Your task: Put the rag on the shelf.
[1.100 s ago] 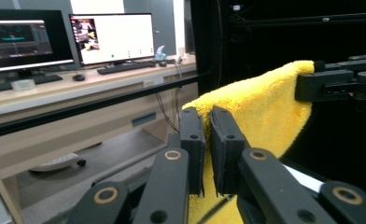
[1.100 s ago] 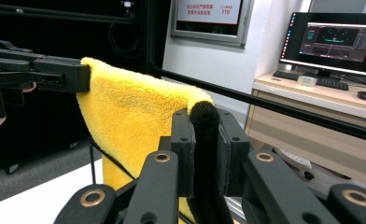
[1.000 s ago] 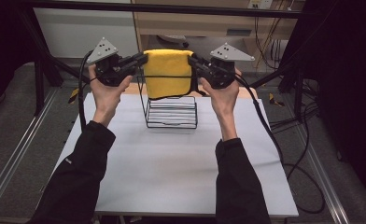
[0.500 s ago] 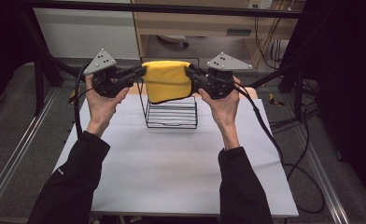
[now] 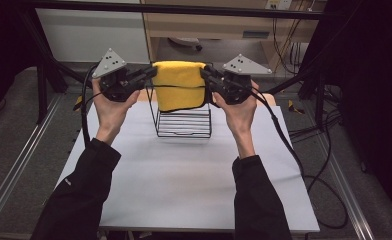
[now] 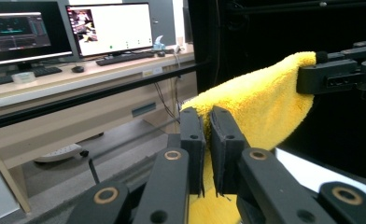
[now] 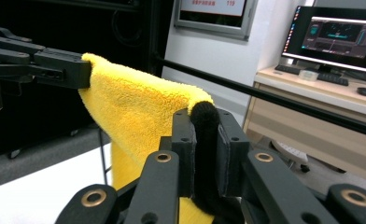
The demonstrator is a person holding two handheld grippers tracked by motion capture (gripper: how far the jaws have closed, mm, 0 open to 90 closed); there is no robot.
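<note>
Raised toward the frame's top since earlier, the fluffy yellow terry towel [image 5: 180, 86] hangs over the black wire rack [image 5: 184, 120], pinched at its corners by the clamped left hand-held gripper [image 5: 152, 73] and right hand-held gripper [image 5: 204, 73]; a loose pinch could drop one corner.

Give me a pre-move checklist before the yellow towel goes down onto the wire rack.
1. Left gripper clamped on the yellow towel: ok, cloth sits between its closed jaws.
2. Right gripper clamped on the towel: ok, jaws shut on a dark edge of it.
3. Towel spread between both grippers: ok, top edge nearly taut.
4. Towel above the wire rack: ok, it hangs in front of the rack's upper part.
5. Towel's far side clear of the rack: cannot tell.
6. Table around the rack free: ok.
</note>
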